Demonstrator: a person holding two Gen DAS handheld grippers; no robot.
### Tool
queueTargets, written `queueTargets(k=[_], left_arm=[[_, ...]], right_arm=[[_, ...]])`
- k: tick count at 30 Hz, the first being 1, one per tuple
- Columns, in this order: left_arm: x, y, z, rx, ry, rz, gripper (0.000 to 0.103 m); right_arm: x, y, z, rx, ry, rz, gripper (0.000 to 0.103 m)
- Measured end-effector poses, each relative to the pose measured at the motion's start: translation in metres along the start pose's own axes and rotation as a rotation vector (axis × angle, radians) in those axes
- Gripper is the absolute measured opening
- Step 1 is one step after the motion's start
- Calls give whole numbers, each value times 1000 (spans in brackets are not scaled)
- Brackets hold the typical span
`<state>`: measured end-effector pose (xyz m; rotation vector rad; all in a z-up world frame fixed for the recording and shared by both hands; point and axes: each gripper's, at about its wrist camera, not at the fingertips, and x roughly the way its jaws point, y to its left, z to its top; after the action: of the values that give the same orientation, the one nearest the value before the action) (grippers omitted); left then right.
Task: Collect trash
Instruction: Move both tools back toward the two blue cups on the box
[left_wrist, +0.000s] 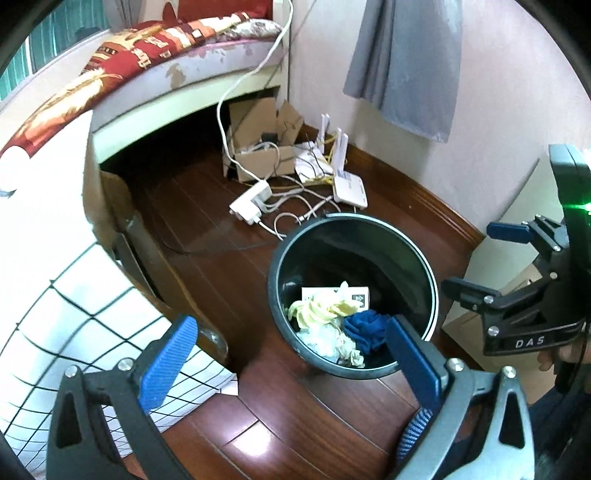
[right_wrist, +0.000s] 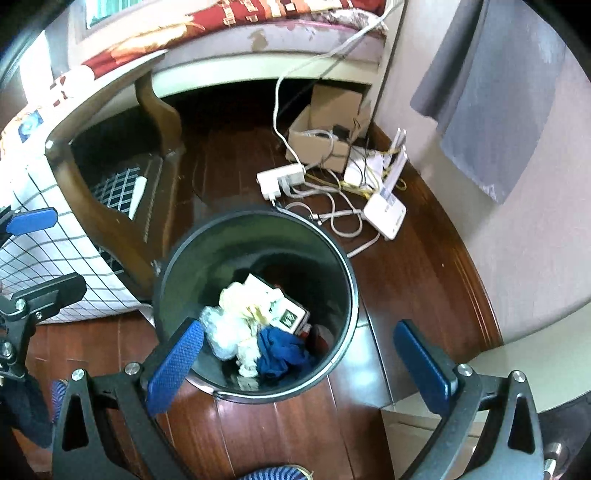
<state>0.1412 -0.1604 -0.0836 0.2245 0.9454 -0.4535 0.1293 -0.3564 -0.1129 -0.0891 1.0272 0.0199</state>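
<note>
Hovering over the bin (right_wrist: 255, 306), your right hand-held gripper (right_wrist: 299, 354) and left hand-held gripper (left_wrist: 291, 347) both stand spread and empty; the trash (right_wrist: 255, 325) lies inside. Drop-off looks finished; next, seek another scrap.

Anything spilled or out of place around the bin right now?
Nothing spilled: the trash bin stands upright, with the blue cloth and crumpled wrappers inside. The only mess is a white router and power strip with tangled cables on the floor behind it.
</note>
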Motion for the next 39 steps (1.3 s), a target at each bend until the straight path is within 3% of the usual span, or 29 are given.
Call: queueTargets(k=[16, 22, 24, 26, 31, 39], left_arm=[[-64, 46, -1, -81, -152, 84, 102], [-84, 77, -10, -151, -193, 137, 102], [-91, 90, -15, -170, -209, 161, 102], [-100, 108, -20, -194, -223, 205, 102], [-114, 159, -27, -264, -238, 295, 102], [-135, 250, -38, -397, -262, 440, 102]], right_arm=[[-54, 37, 32, -32, -244, 64, 103], [-65, 58, 40, -37, -333, 158, 103], [-71, 71, 46, -67, -325, 174, 103], [-79, 78, 52, -73, -343, 155, 103], [-90, 104, 78, -75, -378, 227, 103], [-93, 190, 138, -218, -402, 320, 103]])
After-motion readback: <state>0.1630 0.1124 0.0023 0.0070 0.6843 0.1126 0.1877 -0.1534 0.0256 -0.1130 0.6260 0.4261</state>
